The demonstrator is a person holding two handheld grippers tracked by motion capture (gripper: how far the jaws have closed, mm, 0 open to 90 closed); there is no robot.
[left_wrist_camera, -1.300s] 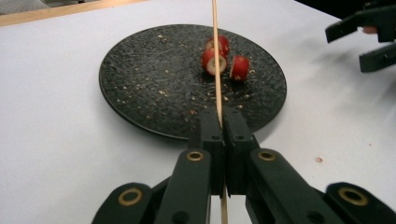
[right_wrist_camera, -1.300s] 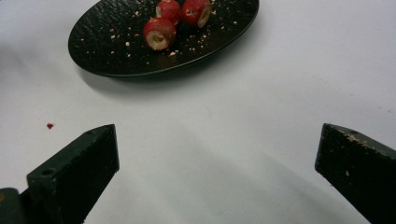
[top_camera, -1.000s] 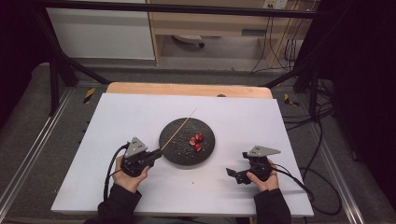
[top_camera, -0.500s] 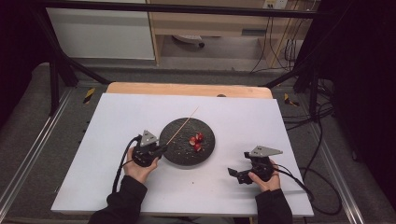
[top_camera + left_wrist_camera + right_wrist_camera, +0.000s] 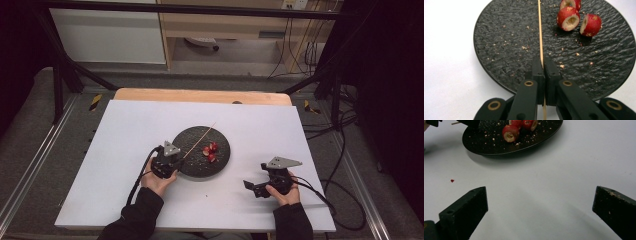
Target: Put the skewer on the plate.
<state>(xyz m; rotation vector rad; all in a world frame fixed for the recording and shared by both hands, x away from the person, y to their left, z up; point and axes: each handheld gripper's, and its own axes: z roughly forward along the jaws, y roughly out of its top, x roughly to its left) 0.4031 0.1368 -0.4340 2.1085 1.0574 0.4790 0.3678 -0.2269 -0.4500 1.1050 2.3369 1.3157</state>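
Where left gripper (image 5: pixel 543 65) pinches it, skewer (image 5: pixel 540 30) looks thin, pale.

White table (image 5: pixel 125 150): black round plate (image 5: pixel 192 137) near centre; tiny red crumb (image 5: pixel 452 180) beside.

Black sleeves (image 5: pixel 135 220); each black hand-held gripper (image 5: pixel 543 65) has brass-ringed screws and a cable.

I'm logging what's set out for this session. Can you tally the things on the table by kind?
Black plate: 1
Wooden skewer: 1
Red cored fruit pieces: 3
Total: 5
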